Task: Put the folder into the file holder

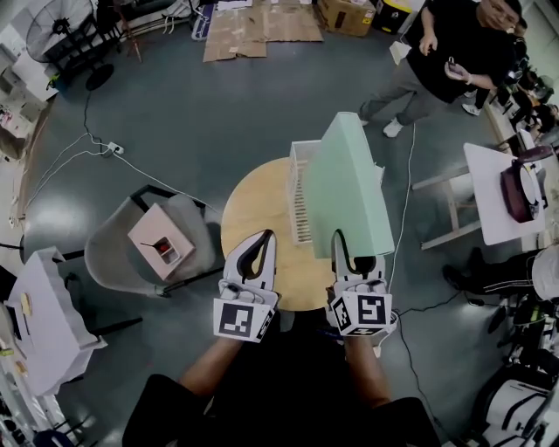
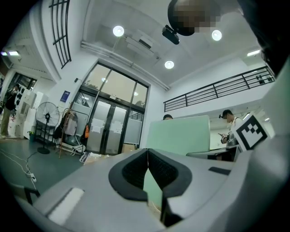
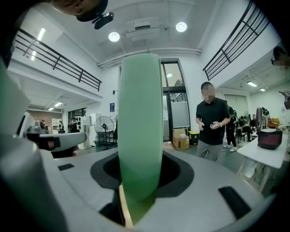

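A pale green folder (image 1: pixel 351 188) stands upright on edge above the round wooden table (image 1: pixel 251 214), with my right gripper (image 1: pixel 342 247) shut on its near bottom corner. In the right gripper view the folder (image 3: pixel 140 122) fills the gap between the jaws edge-on. The white slatted file holder (image 1: pixel 299 196) stands on the table right beside the folder, on its left. My left gripper (image 1: pixel 262 244) hovers over the table's near edge, left of the folder, shut with nothing in it. From the left gripper view the folder (image 2: pixel 179 131) shows as a broad green face ahead.
A grey chair (image 1: pixel 113 249) holding a pink box (image 1: pixel 160 241) stands left of the table. A person (image 1: pixel 450 57) stands at the back right. A white side table (image 1: pixel 489 196) is on the right. A cable (image 1: pixel 122 161) crosses the floor, and flattened cardboard (image 1: pixel 262 26) lies far back.
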The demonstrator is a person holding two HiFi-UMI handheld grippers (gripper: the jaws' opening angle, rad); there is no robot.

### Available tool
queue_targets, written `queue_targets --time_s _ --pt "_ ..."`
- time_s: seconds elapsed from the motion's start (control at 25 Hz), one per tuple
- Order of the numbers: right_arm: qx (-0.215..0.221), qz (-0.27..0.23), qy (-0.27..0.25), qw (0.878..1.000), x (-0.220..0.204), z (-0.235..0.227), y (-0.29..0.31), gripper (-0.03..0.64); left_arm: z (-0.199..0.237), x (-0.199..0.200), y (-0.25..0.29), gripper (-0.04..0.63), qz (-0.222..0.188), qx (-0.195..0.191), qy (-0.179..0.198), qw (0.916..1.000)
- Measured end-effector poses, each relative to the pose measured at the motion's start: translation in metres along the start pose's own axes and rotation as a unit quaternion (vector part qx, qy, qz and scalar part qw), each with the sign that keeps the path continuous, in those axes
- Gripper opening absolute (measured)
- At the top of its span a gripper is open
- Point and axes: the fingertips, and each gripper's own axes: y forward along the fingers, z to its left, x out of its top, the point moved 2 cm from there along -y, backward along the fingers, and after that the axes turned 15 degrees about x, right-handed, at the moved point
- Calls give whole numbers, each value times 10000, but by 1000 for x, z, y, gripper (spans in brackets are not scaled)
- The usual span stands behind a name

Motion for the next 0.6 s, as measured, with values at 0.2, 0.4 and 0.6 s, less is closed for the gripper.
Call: queue_targets --time_s 0.2,0.4,0.6 --pt "-56 -31 -11 10000 -6 -5 10 147 -1 -3 8 8 45 14 -34 10000" --pt "-122 -62 33 9999 -16 -8 17 147 -1 -6 14 8 75 19 -41 10000" --pt "-156 -102 24 9998 -25 -13 25 147 -1 -9 17 8 104 28 -38 9999"
